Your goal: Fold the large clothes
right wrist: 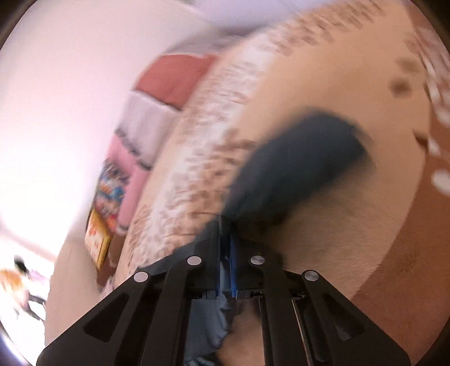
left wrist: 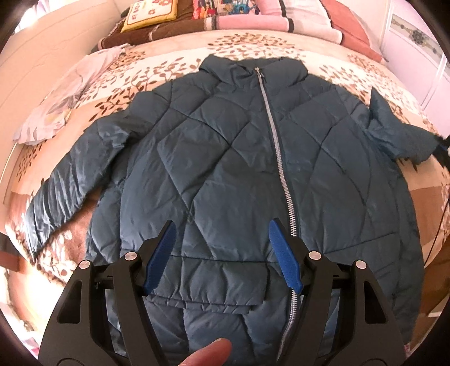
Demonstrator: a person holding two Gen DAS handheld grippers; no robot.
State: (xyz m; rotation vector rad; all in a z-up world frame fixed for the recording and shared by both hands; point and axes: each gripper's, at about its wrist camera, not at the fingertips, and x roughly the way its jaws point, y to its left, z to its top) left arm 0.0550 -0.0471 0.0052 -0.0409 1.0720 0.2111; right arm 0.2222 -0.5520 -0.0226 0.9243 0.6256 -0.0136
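A dark teal quilted jacket [left wrist: 225,157] lies front up on the bed, zipped, collar at the far side, hem toward me. My left gripper [left wrist: 222,233] is open and empty, hovering above the lower front near the zipper [left wrist: 277,157]. The left sleeve [left wrist: 70,180] lies spread out. The right sleeve [left wrist: 399,132] is lifted at its end, where my right gripper [left wrist: 443,146] shows at the frame edge. In the blurred right wrist view my right gripper [right wrist: 225,225] is shut on the sleeve cuff [right wrist: 289,174], which stretches away from the fingers.
The bed cover [left wrist: 168,64] has a brown leaf print. Folded blankets and cushions [left wrist: 247,17] are piled at the headboard. A pale floral pillow [left wrist: 59,104] lies at the left. A white wardrobe [left wrist: 416,45] stands at the right.
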